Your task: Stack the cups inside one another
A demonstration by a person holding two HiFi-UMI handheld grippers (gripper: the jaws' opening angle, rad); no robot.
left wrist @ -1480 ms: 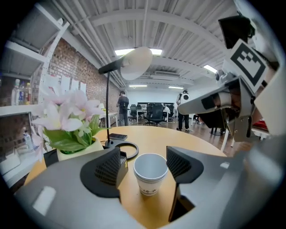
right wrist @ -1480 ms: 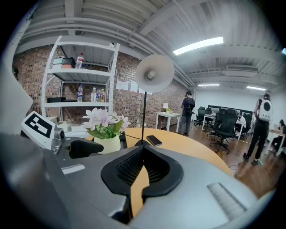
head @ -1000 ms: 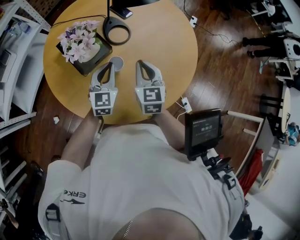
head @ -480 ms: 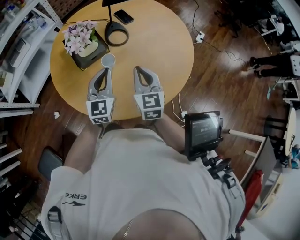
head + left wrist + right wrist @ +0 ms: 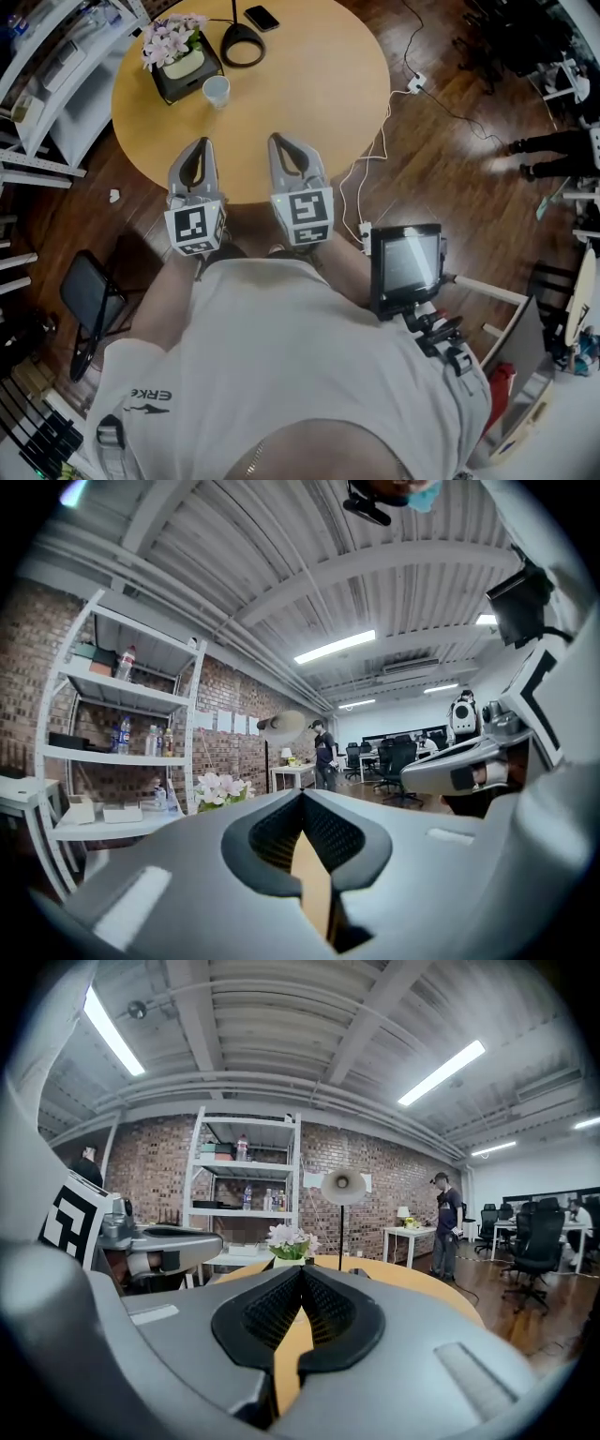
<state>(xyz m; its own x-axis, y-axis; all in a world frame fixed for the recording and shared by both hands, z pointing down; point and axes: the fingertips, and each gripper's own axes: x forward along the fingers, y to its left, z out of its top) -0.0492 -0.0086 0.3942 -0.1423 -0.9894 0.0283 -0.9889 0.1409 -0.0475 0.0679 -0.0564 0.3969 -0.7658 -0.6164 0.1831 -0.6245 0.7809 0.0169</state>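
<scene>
A pale cup (image 5: 217, 91) stands upright on the round wooden table (image 5: 319, 94), right beside the flower box (image 5: 178, 54); whether others sit inside it I cannot tell. My left gripper (image 5: 196, 148) and right gripper (image 5: 285, 142) hang side by side over the table's near edge, well short of the cup. Both are shut with nothing between the jaws. In the left gripper view the left gripper (image 5: 302, 795) has its pads together; the right gripper (image 5: 300, 1271) looks the same in its own view. The cup is hidden in both gripper views.
A lamp base (image 5: 243, 44) and a phone (image 5: 262, 17) lie at the table's far side. White shelving (image 5: 47, 94) stands to the left, a dark chair (image 5: 94, 292) on the floor near left. Cables (image 5: 375, 164) trail off the table's right edge. A screen (image 5: 405, 263) sits at my right hip.
Both shut grippers have drawn back from beside the cup toward the table's near edge and risen. The cup stays by the flower box and now lies farther from them.
</scene>
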